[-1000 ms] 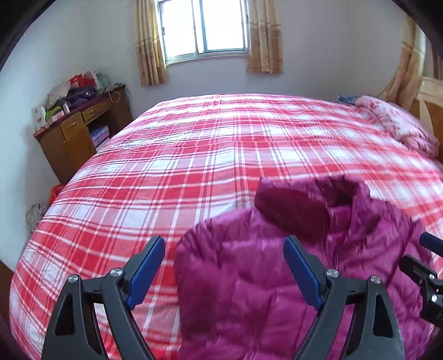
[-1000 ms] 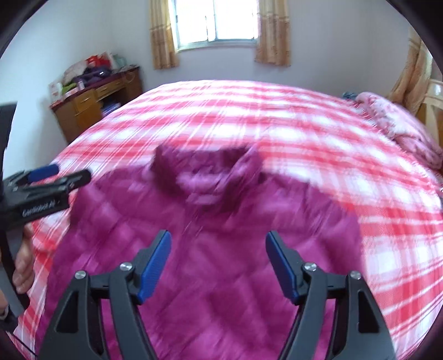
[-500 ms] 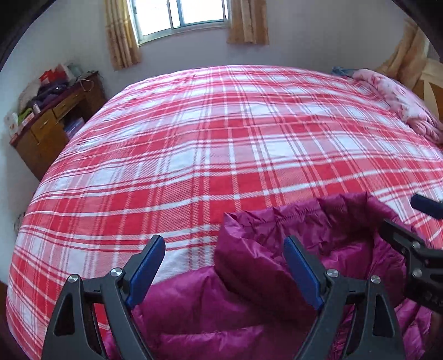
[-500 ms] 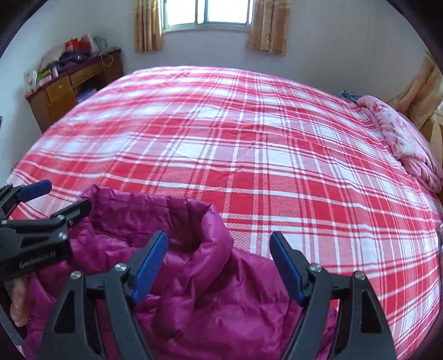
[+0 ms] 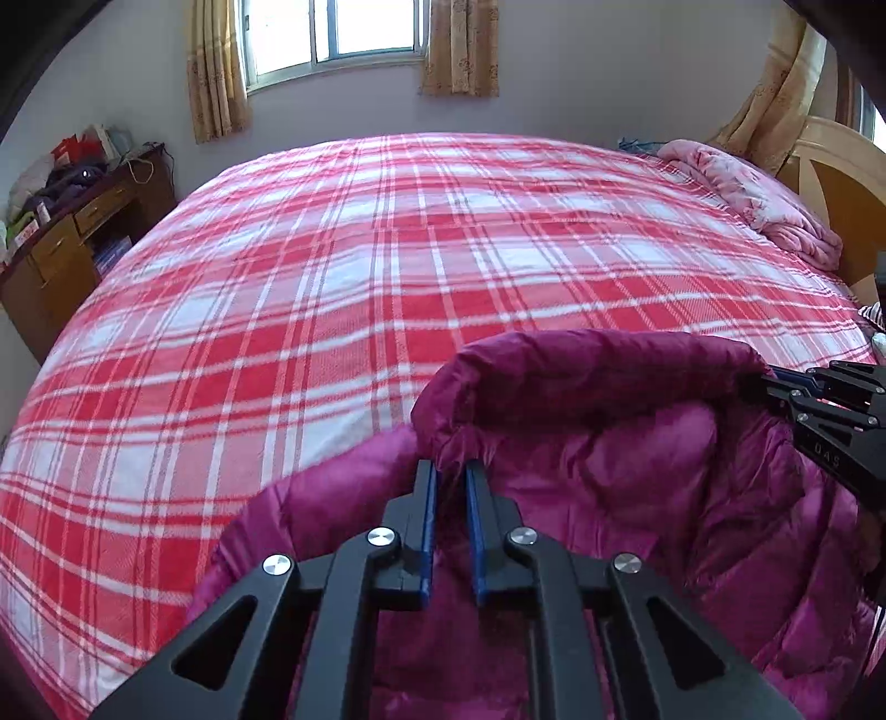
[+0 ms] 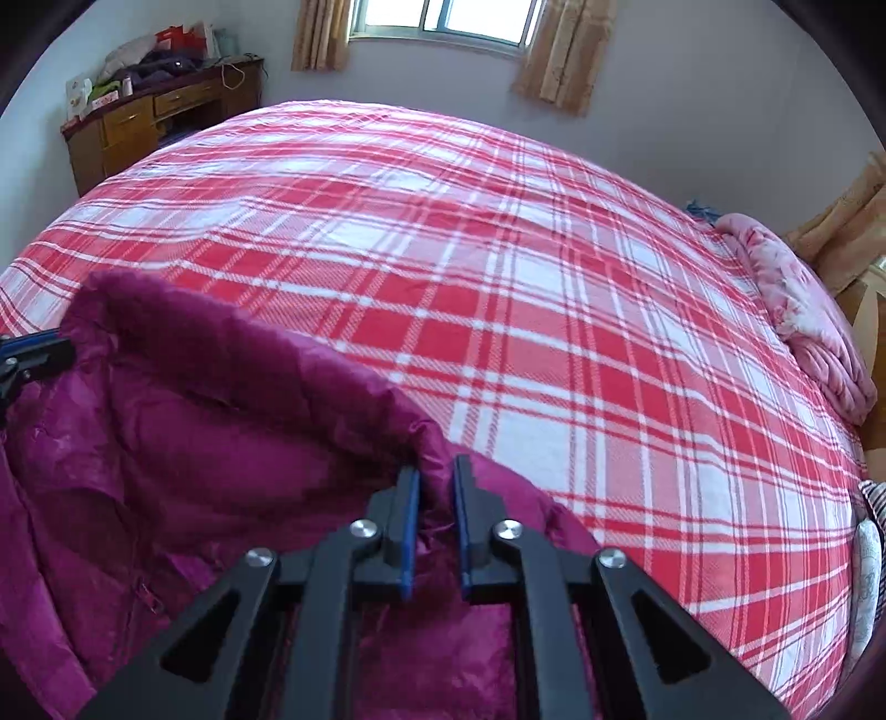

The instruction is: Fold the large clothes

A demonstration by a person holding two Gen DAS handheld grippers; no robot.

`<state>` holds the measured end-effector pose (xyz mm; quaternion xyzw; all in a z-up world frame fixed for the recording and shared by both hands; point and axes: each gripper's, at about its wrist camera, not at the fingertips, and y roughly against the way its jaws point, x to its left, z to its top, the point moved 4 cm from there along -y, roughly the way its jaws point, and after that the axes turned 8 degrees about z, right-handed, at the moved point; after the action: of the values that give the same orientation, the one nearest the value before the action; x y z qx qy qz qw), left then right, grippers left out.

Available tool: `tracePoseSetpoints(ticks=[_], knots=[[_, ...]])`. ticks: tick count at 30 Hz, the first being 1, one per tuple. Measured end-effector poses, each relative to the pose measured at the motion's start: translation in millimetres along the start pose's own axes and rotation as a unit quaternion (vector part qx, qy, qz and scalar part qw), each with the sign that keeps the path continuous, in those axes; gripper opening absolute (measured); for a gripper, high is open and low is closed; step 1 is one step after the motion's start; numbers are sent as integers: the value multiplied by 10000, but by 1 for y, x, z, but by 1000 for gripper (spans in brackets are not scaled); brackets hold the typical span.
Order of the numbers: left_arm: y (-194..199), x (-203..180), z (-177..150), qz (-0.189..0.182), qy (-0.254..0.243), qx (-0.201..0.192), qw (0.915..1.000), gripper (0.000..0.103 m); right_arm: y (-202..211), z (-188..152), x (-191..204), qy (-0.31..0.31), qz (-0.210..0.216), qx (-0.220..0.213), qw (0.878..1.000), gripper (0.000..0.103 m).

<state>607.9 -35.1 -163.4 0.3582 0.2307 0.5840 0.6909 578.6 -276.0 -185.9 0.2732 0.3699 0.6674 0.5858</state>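
A magenta puffer jacket (image 5: pixel 637 487) lies at the near edge of a bed with a red and white plaid cover (image 5: pixel 360 266). Its stand-up collar (image 5: pixel 598 365) is raised between the two grippers. My left gripper (image 5: pixel 449 471) is shut on the jacket fabric at the left end of the collar. My right gripper (image 6: pixel 434 471) is shut on the jacket (image 6: pixel 194 459) at the right end of the collar (image 6: pixel 238 354). The right gripper also shows at the right edge of the left wrist view (image 5: pixel 775 382). The lower part of the jacket is hidden below the grippers.
A pink folded quilt (image 5: pixel 758 194) lies at the bed's far right by a wooden headboard (image 5: pixel 847 188). A wooden desk with clutter (image 5: pixel 66 232) stands left of the bed. A curtained window (image 5: pixel 338 33) is on the far wall.
Both grippers have moved forward to the collar ends and closed on the jacket fabric; they were open half a second ago. The collar now stands up between them.
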Motion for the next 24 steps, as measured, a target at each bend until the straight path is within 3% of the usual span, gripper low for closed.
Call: tracePoseSetpoints(ticks=[3,6,11,15,18,20,22,24], knots=[[-10,7,-18,-4,138,231,9996,10,-6,-10,-3,-85,-26,34,10000,12],[-3,11,-23,26,145,160,9998,10,-5,-13,0,-5,-140,-24,9999,12],[49,21,-12,-98,380,-416,9984,10,-10,-22,-2,-10,-142,-137,9998,12],[79,20,16,-24,489,-922,9945,11,-11,-25,0,2,-166,-299,9994,12],[71,11,44,-48,549,-955,9939,20,-11,-26,0,-21,-141,-370,9992,12],[53,2,59,-163,668,-802,9944,35,-11,-27,-2,-72,-68,-399,9992,12],[36,-7,65,-27,633,-724,9954,50,-11,-28,-3,-116,-7,-424,9990,12],[19,-14,60,-116,663,-525,9963,50,-10,-28,-4,-143,28,-441,9989,12]])
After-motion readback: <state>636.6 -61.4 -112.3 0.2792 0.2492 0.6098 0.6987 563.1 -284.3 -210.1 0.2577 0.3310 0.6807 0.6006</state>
